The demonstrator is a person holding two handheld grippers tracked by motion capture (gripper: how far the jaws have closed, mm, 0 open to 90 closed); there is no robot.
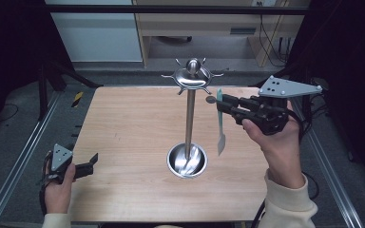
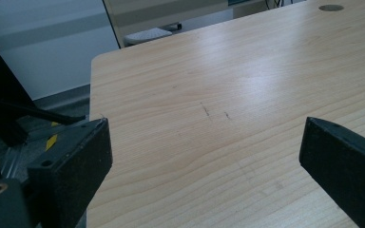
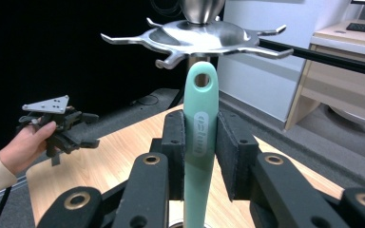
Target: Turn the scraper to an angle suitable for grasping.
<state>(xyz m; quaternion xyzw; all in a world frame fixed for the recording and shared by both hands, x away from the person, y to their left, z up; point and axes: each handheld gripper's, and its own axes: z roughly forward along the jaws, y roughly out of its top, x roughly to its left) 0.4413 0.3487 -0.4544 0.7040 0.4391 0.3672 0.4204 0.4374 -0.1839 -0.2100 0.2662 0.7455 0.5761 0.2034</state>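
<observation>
You have one wooden table (image 1: 123,142) before you, with one steel hanging rack (image 1: 189,118) standing on it. You hold two grippers, left (image 1: 88,164) and right (image 1: 228,104), and one mint-green utensil (image 1: 220,123).

Embossed logo on mint handle (image 3: 200,128), too blurred to read.

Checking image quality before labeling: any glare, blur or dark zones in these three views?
High view: surround nearly black, table evenly lit, bright reflections on the steel base bowl. Left gripper view: broad sheen on the wood, near left tongs soft. Right gripper view: sharp on the mint handle, glare on the hook disc, left background black.
</observation>
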